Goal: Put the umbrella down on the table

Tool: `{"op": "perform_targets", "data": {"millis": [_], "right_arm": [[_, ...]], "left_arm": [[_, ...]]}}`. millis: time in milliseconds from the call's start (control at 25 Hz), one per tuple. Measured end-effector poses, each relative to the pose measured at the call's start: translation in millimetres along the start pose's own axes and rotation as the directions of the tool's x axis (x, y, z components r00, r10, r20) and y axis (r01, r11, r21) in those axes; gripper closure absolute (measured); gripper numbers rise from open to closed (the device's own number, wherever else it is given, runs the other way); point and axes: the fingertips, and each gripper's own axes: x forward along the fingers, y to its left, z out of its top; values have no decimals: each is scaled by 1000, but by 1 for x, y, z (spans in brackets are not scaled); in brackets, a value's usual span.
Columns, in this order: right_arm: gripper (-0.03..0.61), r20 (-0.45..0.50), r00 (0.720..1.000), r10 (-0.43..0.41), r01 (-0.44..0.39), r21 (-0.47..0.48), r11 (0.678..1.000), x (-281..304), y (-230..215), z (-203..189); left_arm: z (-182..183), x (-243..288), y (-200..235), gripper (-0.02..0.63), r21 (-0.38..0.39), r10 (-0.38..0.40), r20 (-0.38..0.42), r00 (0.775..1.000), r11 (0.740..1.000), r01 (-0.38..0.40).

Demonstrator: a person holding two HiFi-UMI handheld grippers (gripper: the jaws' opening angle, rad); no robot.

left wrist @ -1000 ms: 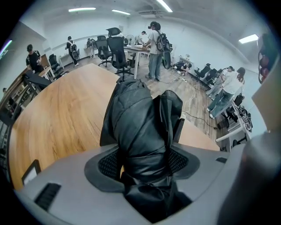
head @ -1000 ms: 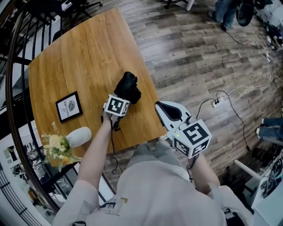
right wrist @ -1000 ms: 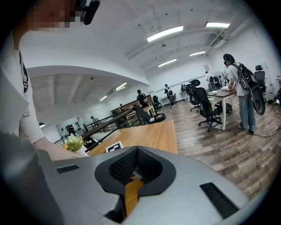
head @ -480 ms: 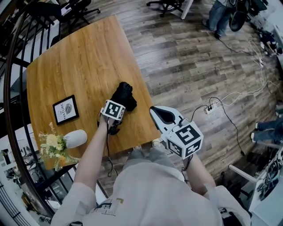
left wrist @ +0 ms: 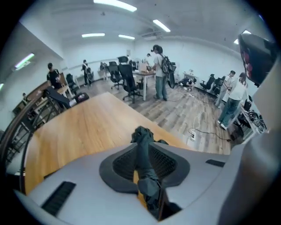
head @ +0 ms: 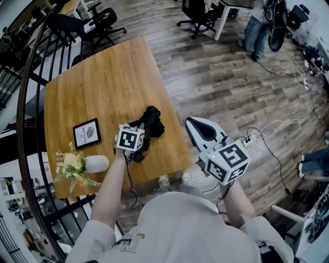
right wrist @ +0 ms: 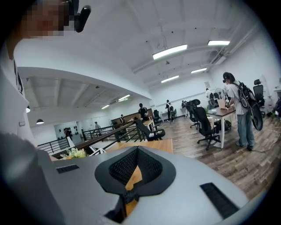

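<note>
The folded black umbrella is at the near right part of the wooden table. My left gripper points steeply down at it. In the left gripper view the umbrella runs between the dark pads, its bunched tip sticking out past the left gripper. The jaws are closing and pinch the fabric. My right gripper hovers off the table's right edge above the floor. In the right gripper view its jaws are together and the right gripper holds nothing.
A framed picture and a white vase with flowers sit near the table's near left corner. A black railing curves along the left. Office chairs and a standing person are farther off. Cables and a power strip lie on the floor.
The left gripper has closed in over the umbrella, which now sits between its jaws. Both grippers look slightly higher. The right gripper stays beside the table edge.
</note>
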Motion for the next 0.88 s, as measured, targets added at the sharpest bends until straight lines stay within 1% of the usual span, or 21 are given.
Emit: {"op": "perform_targets", "data": {"millis": [40,160,240,280,400,520,600,720,880], "right_arm": [[551,26,1000,4,-3,-23,1000,-7,2,13],[551,107,994,9,1,-99,995,-32,9,51],[551,153,988,11,10,-134,991,-49,14,72],[551,177,984,17,8,-143,990,-57,18,83],[552,254,966,53,-12,-161,987,-81,35,120],[551,314,946,77,-12,-204,979,-107,54,149],[551,346,935,85,-1,-235,972,-122,64,160],[551,377,921,95,11,-271,962,-143,81,168],[551,380,917,119,14,-329,944,-163,106,174]], "left_arm": [[11,-13,2,532,2,25,53,998,1000,-25],[43,-57,-3,532,-13,58,179,982,998,-57],[66,-91,-8,549,-31,71,263,962,997,-65],[81,-109,-11,552,-32,77,309,948,997,-70],[127,-170,-20,554,-4,93,437,895,995,-101],[157,-228,-32,558,30,120,516,848,987,-158],[169,-263,-42,563,43,129,566,814,982,-185],[178,-309,-60,566,58,120,640,759,977,-203],[184,-366,-79,571,82,119,721,682,964,-255]]}}
